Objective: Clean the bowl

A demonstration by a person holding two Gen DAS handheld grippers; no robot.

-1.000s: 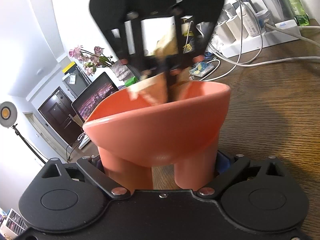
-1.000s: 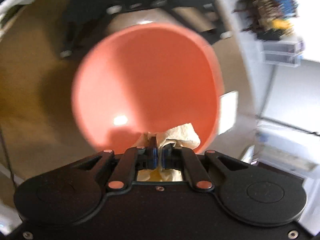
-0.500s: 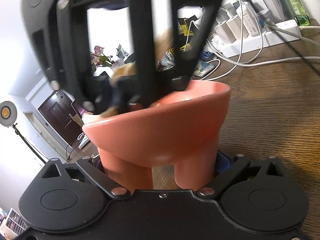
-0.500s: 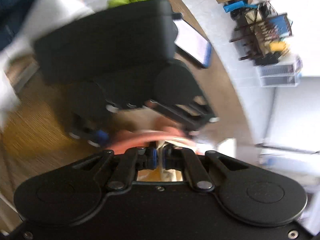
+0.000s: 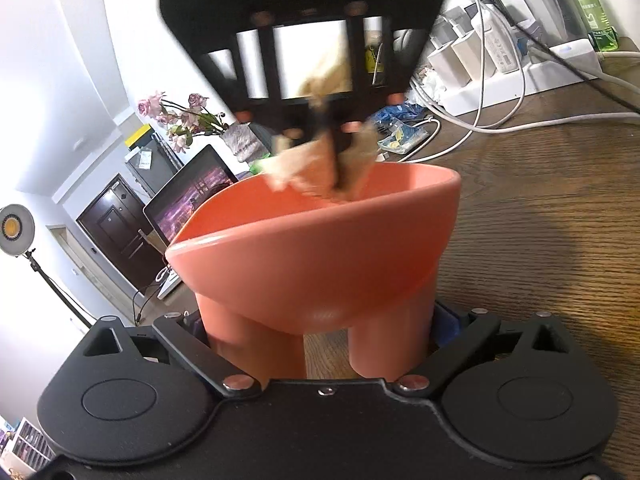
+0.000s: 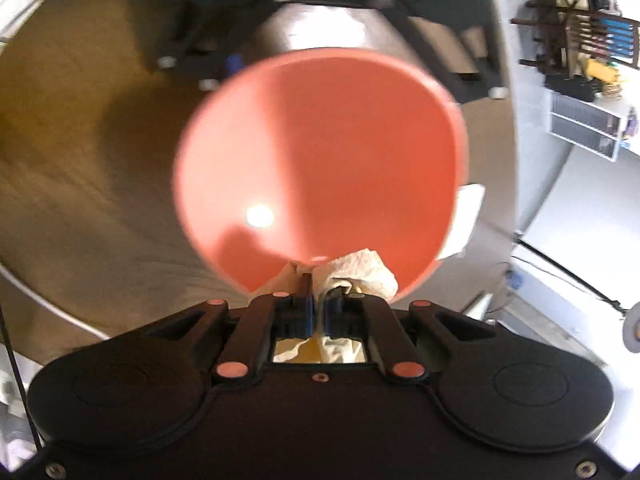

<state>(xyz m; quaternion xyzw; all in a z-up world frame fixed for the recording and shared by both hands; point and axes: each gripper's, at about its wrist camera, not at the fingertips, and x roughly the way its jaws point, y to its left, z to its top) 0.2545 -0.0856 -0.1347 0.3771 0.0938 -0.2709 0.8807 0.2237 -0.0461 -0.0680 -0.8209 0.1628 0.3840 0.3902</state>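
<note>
Left wrist view: the left gripper [image 5: 320, 344], black with blue-lined fingers, is closed on the two stubby legs of a salmon-orange plastic footed bowl [image 5: 316, 248], one finger against the outside of each leg. The bowl is held clear of the brown wood-grain tabletop [image 5: 540, 216], tilted so that its mouth opens away from the camera. Above its far rim the right gripper [image 5: 332, 148] reaches down, blurred, its narrow jaws clamped on a crumpled beige paper towel [image 5: 304, 164] that dips just inside the rim. Behind stand a white power strip [image 5: 516, 72] with chargers and white cables, a green spray bottle [image 5: 592, 8], a vase of pink dried flowers [image 5: 176, 116] and a lit laptop screen [image 5: 192, 196].

Right wrist view: the right gripper [image 6: 318, 308] points down into the bowl [image 6: 320, 160], whose smooth orange interior fills the centre and carries one bright highlight. The paper towel [image 6: 356, 272] is pinched between the nearly touching jaws and lies against the bowl's near inner wall. The left gripper [image 6: 192, 48] appears blurred beyond the bowl's far rim, over the tabletop [image 6: 80, 160].
</note>
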